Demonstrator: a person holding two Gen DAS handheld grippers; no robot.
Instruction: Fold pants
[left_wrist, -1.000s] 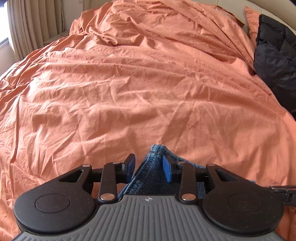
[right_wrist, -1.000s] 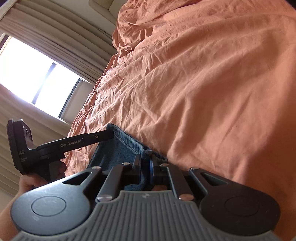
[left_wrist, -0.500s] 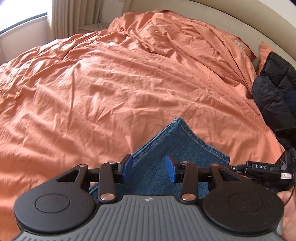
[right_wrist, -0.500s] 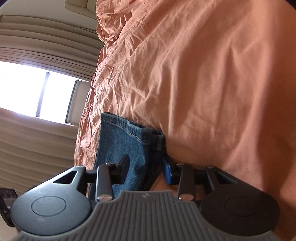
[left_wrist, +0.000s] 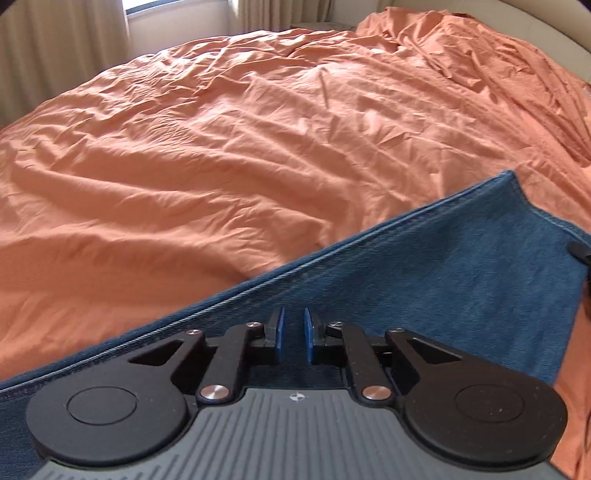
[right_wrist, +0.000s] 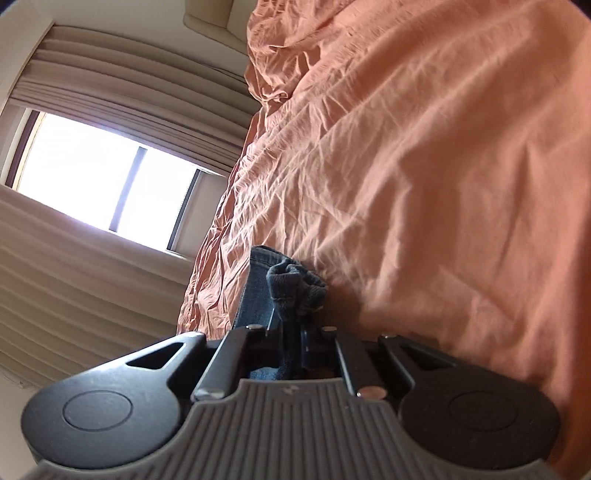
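Orange bedsheet (left_wrist: 221, 147); jeans (right_wrist: 291, 291) pinched in right claw (right_wrist: 295, 339).

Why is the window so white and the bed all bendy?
Right wrist view: the window glares white from daylight, washing out anything outside. Left wrist view: the fisheye lens curves the orange bedsheet, and the jeans look slightly smeared.

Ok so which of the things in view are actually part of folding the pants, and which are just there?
Part of the job:
- jeans
- left gripper, jaws closing over the denim
- right gripper, jaws shut on bunched denim
- orange bedcover, the surface the jeans lie on

Just there:
- curtains
- window
- cream headboard
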